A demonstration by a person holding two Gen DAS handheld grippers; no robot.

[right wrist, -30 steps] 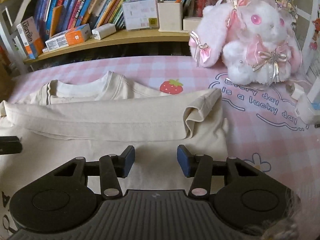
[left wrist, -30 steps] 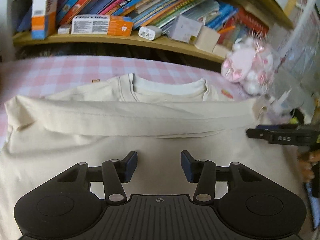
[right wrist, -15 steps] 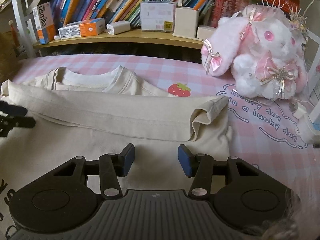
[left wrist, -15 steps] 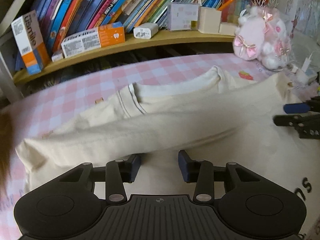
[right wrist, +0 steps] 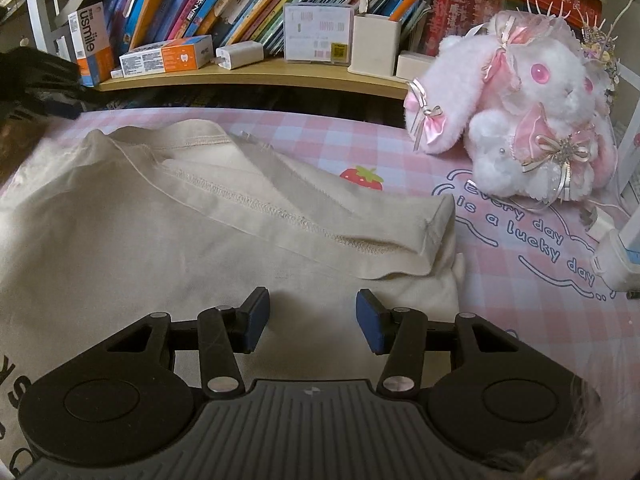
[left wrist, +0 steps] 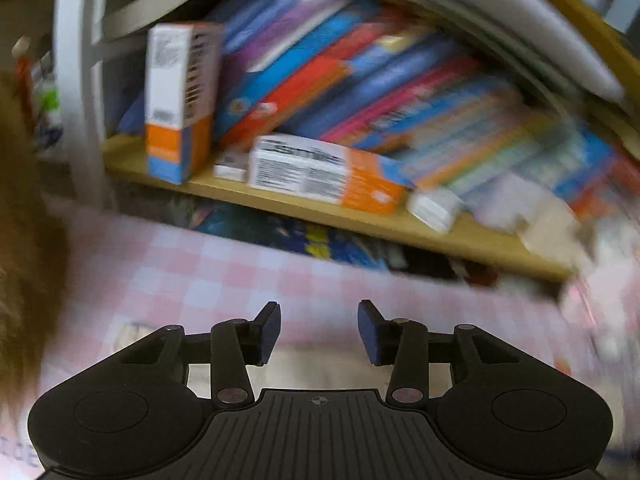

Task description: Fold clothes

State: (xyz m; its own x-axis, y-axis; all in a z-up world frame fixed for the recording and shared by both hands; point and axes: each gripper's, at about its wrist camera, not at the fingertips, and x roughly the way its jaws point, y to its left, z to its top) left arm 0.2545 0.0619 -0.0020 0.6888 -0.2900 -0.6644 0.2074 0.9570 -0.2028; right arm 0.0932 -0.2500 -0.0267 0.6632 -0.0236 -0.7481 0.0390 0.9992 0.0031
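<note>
Pink checked cloth, bookshelf behind, cream shirt, both grippers spread, empty.

A child's bedroom or study corner at home.
A pink checked desk mat lies below a wooden shelf crammed with colourful books, beside a fluffy pink-and-white plush rabbit.

We see a pink plush rabbit on the pink checked cloth, near a printed strawberry. Behind, a wooden shelf holds leaning books and an orange-white box.
</note>
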